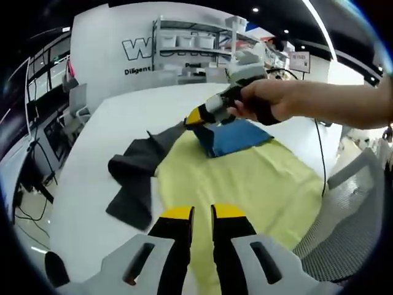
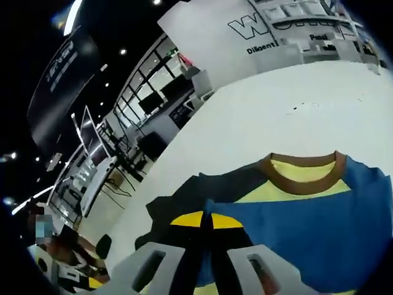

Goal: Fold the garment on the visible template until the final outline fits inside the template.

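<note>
1. Left gripper view, nearest first: the left tool (image 1: 202,213) rises from the bottom edge with its two yellow-tipped jaws a narrow gap apart and nothing between them. It hangs above the near part of the garment (image 1: 245,175), free to take a second hold when needed.

2. Just past it, the garment lies on the white counter (image 1: 110,117). One shirt, mostly yellow, with a blue panel folded over on its far side and dark sleeves trailing to the left.

3. I cannot make out a template outline anywhere on the counter; it may lie under the cloth, so fit cannot be judged yet.

4. Farther on, a hand (image 1: 270,101) holds the right tool (image 1: 198,117) at the blue fold's edge. By my reading it has pinched that edge to carry a flap across, which suggests the fold is under way, not finished.

5. Right gripper view, near: the right tool (image 2: 206,219) has its jaws drawn together on dark cloth at the garment's (image 2: 307,221) edge. Beyond them sit the blue panel and one brown collar (image 2: 304,172) over yellow.

6. Count: two tools, one garment, one hand in sight.

7. Farthest off: a white wall with lettering (image 1: 116,55), shelving (image 1: 190,43), and one mesh chair (image 1: 350,227) at the counter's right side.
</note>
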Tool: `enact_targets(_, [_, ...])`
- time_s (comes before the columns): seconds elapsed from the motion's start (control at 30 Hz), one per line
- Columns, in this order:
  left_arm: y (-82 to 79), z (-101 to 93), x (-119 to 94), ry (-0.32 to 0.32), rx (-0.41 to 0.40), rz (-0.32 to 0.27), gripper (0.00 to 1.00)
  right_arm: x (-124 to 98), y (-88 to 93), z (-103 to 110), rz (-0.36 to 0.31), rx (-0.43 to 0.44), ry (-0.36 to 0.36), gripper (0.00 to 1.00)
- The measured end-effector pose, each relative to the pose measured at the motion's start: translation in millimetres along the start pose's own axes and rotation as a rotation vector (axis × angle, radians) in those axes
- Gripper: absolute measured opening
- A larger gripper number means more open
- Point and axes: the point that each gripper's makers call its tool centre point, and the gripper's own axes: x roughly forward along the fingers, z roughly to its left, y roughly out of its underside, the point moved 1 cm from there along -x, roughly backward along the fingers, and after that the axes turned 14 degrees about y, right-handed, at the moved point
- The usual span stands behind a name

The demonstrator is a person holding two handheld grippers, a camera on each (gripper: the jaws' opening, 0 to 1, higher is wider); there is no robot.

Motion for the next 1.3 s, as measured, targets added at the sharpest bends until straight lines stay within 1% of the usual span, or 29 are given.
enact_targets(0.03, [0.5, 0.2, -0.1, 0.003, -0.001, 0.009, 0.1, 3.3, 2.4, 1.2, 0.009, -0.008, 0.002, 0.0])
enact_targets(0.23, [-2.7, 0.5, -3.7, 0.001, -0.012, -0.004, 0.1, 17.5, 13.4, 6.4, 0.048, -0.029, 0.013, 0.0])
enact_targets(0.27, [-1.2, 1.4, -4.6, -0.003, -0.014, -0.002, 0.09, 23.8, 15.9, 4.2, 0.047, -0.064, 0.024, 0.0])
enact_targets(0.3, [-0.2, 2.0, -4.9, -0.006, -0.016, -0.002, 0.09, 27.4, 19.0, 2.7, 0.059, -0.083, 0.032, 0.0])
enact_targets(0.43, [3.5, 2.6, -5.9, -0.011, -0.026, 0.002, 0.09, 33.5, 27.7, 1.5, 0.097, -0.079, 0.041, 0.0])
enact_targets(0.57, [4.9, 3.0, -7.0, -0.016, -0.034, 0.003, 0.09, 37.6, 32.4, -0.3, 0.108, -0.103, 0.051, 0.0])
enact_targets(0.73, [5.2, 4.1, -7.6, -0.02, -0.036, 0.006, 0.09, 40.2, 31.8, -0.8, 0.106, -0.106, 0.054, 0.0])
enact_targets(0.8, [5.2, 4.5, -7.7, -0.021, -0.038, 0.005, 0.09, 40.9, 30.8, 1.2, 0.106, -0.105, 0.044, 0.0])
enact_targets(0.87, [5.2, 4.4, -7.9, -0.023, -0.039, 0.005, 0.09, 40.3, 26.4, 7.0, 0.085, -0.119, 0.011, 0.03])
enact_targets(0.9, [5.5, 4.9, -7.9, -0.024, -0.04, 0.006, 0.09, 38.7, 21.2, 12.7, 0.063, -0.138, -0.021, 0.06])
enact_targets(0.93, [5.7, 5.1, -7.8, -0.024, -0.041, 0.006, 0.09, 37.1, 17.7, 15.4, 0.051, -0.148, -0.031, 0.07])
enact_targets(0.97, [6.0, 5.2, -7.8, -0.025, -0.042, 0.006, 0.09, 35.8, 14.7, 17.0, 0.044, -0.164, -0.037, 0.08])
enact_targets(1.17, [8.3, 5.9, -8.0, -0.027, -0.049, 0.004, 0.09, 34.4, -6.1, 11.9, 0.023, -0.411, -0.017, 0.18])
enact_targets(1.23, [8.3, 6.0, -8.5, -0.028, -0.051, 0.002, 0.09, 35.6, -4.6, 6.9, 0.05, -0.478, -0.007, 0.18])
enact_targets(1.27, [8.4, 6.0, -8.6, -0.028, -0.051, 0.001, 0.09, 35.9, -3.5, 5.4, 0.06, -0.494, -0.003, 0.19])
enact_targets(1.3, [8.7, 6.3, -8.8, -0.028, -0.051, 0.001, 0.09, 37.9, 2.2, 2.5, 0.096, -0.563, -0.019, 0.21])
